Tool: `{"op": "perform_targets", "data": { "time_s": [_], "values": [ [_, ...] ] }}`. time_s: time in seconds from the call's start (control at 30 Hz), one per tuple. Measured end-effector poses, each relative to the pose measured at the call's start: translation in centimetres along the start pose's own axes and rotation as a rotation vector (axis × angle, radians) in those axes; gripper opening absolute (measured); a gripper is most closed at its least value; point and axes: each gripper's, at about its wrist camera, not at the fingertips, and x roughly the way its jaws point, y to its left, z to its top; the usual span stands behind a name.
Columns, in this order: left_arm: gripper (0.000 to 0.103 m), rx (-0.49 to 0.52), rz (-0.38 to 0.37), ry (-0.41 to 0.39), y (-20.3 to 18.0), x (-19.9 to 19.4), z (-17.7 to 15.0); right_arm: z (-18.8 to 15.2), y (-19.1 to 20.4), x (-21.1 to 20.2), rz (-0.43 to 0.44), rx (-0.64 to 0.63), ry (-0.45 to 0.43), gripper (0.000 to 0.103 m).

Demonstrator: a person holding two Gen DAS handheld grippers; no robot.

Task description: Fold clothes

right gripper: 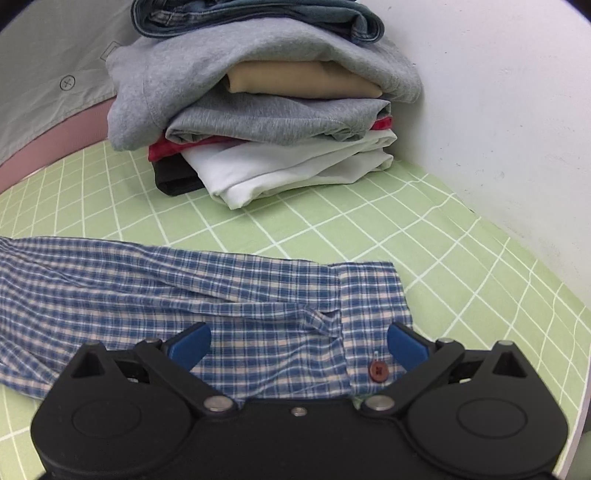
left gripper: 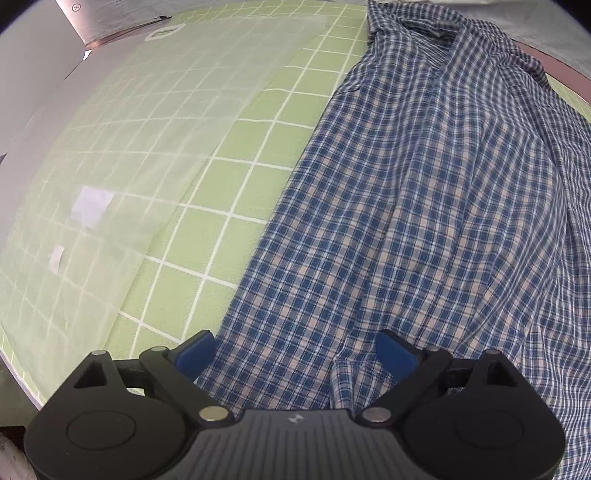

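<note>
Taking the plaid shirt (left gripper: 424,206) as the landmark: in the left wrist view, to its left lies bare green grid cover (left gripper: 229,177) on the counter, partly under a pale sheen, with nothing standing on it. The shirt lies spread lengthwise away from the camera, its collar (left gripper: 417,26) at the far end and loose wrinkles running down its right side. It looks laid out flat so that an edge can be lifted and turned over, which I judge to be the fold in hand. The left tongs (left gripper: 295,354) sit at the shirt's near hem, blue pads wide apart with cloth lying between them but nothing pinched; placed so, they seem ready to close on that hem.

In the right wrist view, the shirt's sleeve (right gripper: 166,288) runs in from the left and ends at the cuff (right gripper: 373,295), whose reddish button (right gripper: 377,370) sits just inside the right pad. The right tongs (right gripper: 298,347) straddle this cuff end, also spread wide and gripping nothing. The position suggests the sleeve is meant to be drawn across the body.

Beyond the shirt, well apart from the cuff, stands a stack of folded clothes (right gripper: 266,110) by the white wall (right gripper: 498,110): black, white and red pieces low, grey and tan above, denim on top. It likely serves as the finished pile, so the shirt would go there once folded. No basket or box shows
</note>
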Motion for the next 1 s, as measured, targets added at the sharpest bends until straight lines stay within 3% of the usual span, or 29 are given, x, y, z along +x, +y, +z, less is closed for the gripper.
{"op": "perform_targets", "data": {
  "time_s": [0.13,0.23,0.27,0.3,0.4,0.57,0.73,0.9,1.0],
  "values": [
    [0.102,-0.024,0.013,0.014,0.2,0.3,0.1,0.1,0.4,0.6,0.011,0.0,-0.003,0.101],
    [0.103,-0.052,-0.003,0.025,0.7,0.6,0.1,0.3,0.0,0.4,0.029,0.067,0.003,0.081],
    [0.103,-0.052,-0.01,0.023,0.8,0.7,0.1,0.3,-0.1,0.3,0.026,0.085,0.004,0.068],
    [0.103,-0.052,-0.017,0.021,1.0,0.8,0.0,0.4,-0.2,0.2,0.028,0.09,0.005,0.047],
    [0.103,-0.065,-0.043,0.016,1.5,1.0,-0.2,0.7,-0.7,-0.4,0.06,0.09,0.015,0.012],
    [0.103,-0.088,-0.078,-0.004,2.3,1.4,-0.7,0.5,-0.7,-3.9,0.116,0.082,-0.042,0.009],
    [0.103,-0.078,-0.082,-0.034,2.3,1.2,-1.2,0.4,2.3,-9.0,0.198,0.027,-0.11,0.009],
    [0.103,-0.061,-0.087,-0.036,2.0,1.2,-0.7,-1.2,8.8,-15.5,0.368,-0.096,-0.16,0.009],
    [0.103,-0.038,-0.096,-0.047,2.0,1.4,-0.6,-3.4,13.4,-19.3,0.508,-0.15,-0.137,0.009]
  ]
}}
